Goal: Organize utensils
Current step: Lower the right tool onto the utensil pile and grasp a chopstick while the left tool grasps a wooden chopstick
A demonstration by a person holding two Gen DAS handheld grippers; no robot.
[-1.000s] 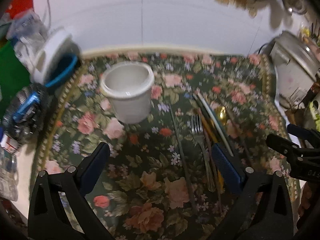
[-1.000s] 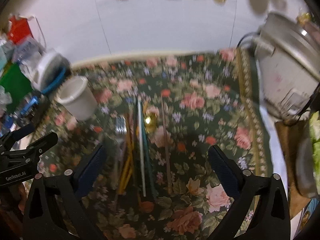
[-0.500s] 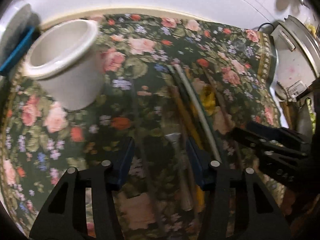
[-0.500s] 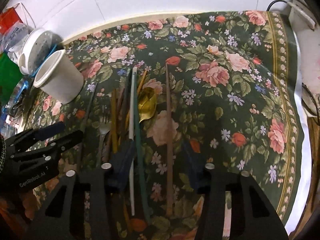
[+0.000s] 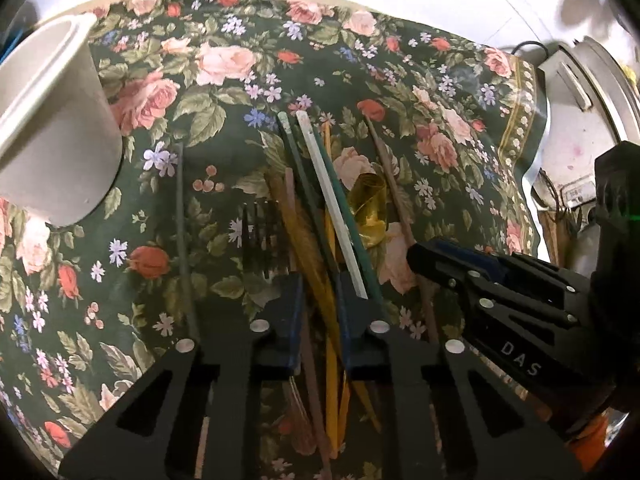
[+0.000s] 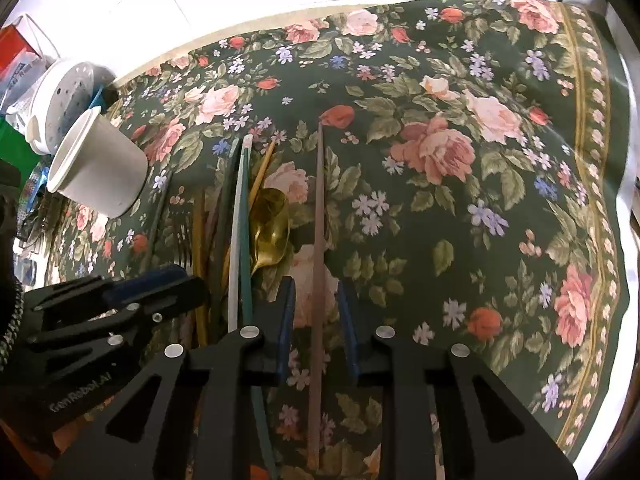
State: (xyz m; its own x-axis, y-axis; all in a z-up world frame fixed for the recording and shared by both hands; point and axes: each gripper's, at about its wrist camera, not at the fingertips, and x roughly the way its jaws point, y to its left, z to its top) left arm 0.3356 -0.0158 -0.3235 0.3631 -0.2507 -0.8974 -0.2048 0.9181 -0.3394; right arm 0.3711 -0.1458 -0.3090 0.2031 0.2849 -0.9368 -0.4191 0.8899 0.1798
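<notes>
- Both claws have been narrowing and dropping closer to the utensils since half a second ago.
- I am seeing the utensils lying in a loose bundle on the flowered counter (image 6: 460,184) cloth, near the white cup (image 6: 98,170): chopsticks, a fork (image 5: 260,236), a gold spoon (image 6: 272,228).
- My left claw (image 5: 318,292) is straddling the yellow chopsticks (image 5: 308,248), its pads nearly together but not clearly pinching.
- My right claw (image 6: 316,300) is bracketing the brown chopstick (image 6: 319,240), with gaps showing either side.

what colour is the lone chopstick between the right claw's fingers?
Dull brown; the chopstick lies apart from the bundle on the floral cloth. Right wrist view shows it best.
</notes>
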